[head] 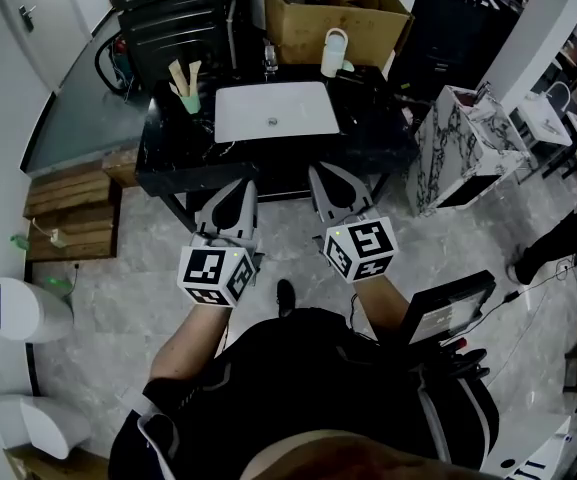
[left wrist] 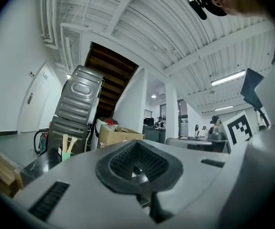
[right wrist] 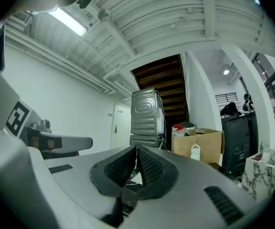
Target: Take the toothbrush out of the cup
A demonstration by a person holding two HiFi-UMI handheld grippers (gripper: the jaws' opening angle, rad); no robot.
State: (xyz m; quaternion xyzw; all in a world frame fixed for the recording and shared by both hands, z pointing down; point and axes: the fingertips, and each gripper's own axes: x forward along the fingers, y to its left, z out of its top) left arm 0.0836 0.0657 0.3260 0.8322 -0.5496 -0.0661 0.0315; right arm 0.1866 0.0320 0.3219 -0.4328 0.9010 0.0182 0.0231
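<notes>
A small green cup (head: 189,102) stands on the back left of the black table (head: 378,138), with pale wooden toothbrushes (head: 183,74) upright in it. Both grippers hang level in front of the table's near edge, short of the cup. My left gripper (head: 246,183) is shut and empty. The right gripper (head: 319,171) beside it is also shut with nothing between its pads. From the left gripper view (left wrist: 137,145) the cup (left wrist: 66,153) and the toothbrushes (left wrist: 68,142) show far off at the left. In the right gripper view (right wrist: 136,150) the cup is not visible.
A white sink basin (head: 276,111) is set in the table's middle, with a white bottle (head: 334,53) and a cardboard box (head: 340,13) behind it. A marble-patterned cabinet (head: 460,148) stands at the right, wooden pallets (head: 68,206) at the left, a grey metal machine (head: 168,8) behind the cup.
</notes>
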